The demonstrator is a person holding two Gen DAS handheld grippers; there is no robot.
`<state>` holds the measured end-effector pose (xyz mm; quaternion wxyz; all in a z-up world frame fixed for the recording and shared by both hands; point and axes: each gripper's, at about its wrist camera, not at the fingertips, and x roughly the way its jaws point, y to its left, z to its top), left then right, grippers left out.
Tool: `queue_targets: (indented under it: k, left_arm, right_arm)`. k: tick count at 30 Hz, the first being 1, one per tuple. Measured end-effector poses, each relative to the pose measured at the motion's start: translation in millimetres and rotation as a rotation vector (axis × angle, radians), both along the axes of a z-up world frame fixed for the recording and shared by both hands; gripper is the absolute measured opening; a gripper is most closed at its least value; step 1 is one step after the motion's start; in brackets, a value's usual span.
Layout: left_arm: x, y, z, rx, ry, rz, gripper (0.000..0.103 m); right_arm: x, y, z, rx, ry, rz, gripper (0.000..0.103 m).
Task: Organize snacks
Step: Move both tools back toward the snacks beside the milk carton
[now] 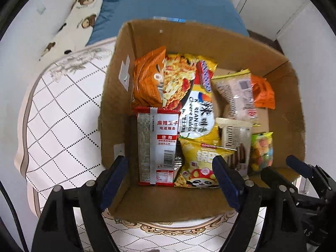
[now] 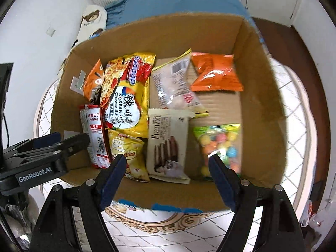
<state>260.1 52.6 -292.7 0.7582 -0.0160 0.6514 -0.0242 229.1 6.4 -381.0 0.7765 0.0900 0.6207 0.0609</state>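
Left claw [image 1: 170, 176]: spread wide, nothing between its blue pads; it hangs above the near wall of the box.
Right claw [image 2: 168, 174]: also spread wide and holding nothing, above the same near wall.
Cardboard box [image 1: 210, 40]: open-topped, standing on a quilted bed [image 1: 63, 109]; all the snacks lie inside it.
Red spicy-strip pack [image 1: 157, 147]: straight ahead of the left claw, just beyond its left finger, printed back facing up.
Yellow chip bag [image 1: 201, 163]: beside the red pack, partly hidden by the left claw's right finger.
Yellow noodle pack [image 1: 193, 105]: farther ahead of the left claw, overlapping the chip bag's far end.
Orange pack [image 1: 147, 79]: at the far left, tucked partly under the noodle pack.
Franzzi wafer pack [image 2: 166, 142]: directly ahead between the right claw's fingers.
Candy bag [image 2: 218, 145]: just past the right claw's right finger, which covers its near corner.
Pale pink pack [image 2: 178, 88]: beyond the wafer pack, lying slantwise.
Small orange bag [image 2: 216, 73]: far right corner, ahead of the right claw.
Blue blanket [image 1: 168, 6]: on the bed behind the box.
Bear-print pillow [image 1: 73, 25]: far left of the left claw.
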Motion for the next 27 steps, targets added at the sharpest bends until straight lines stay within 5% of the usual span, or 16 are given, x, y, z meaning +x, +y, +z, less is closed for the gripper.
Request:
queue_targets:
  k: [16, 22, 27]
  left_arm:
    - [-79.7, -17.5, 85.8, 0.041, -0.315, -0.028, 0.083]
    - [-103.7, -26.0, 106.7, 0.034, -0.37, -0.006, 0.083]
    - [-120.3, -24.2, 94.7, 0.058, -0.345, 0.023, 0.083]
  right_arm:
    - [-74.5, -18.9, 90.4, -0.056, -0.285, -0.032, 0.083]
    - [-101.9, -25.5, 115.7, -0.029, -0.35, -0.031, 0.09]
    - [-114.6, -44.8, 98.0, 0.01, -0.297, -0.042, 0.097]
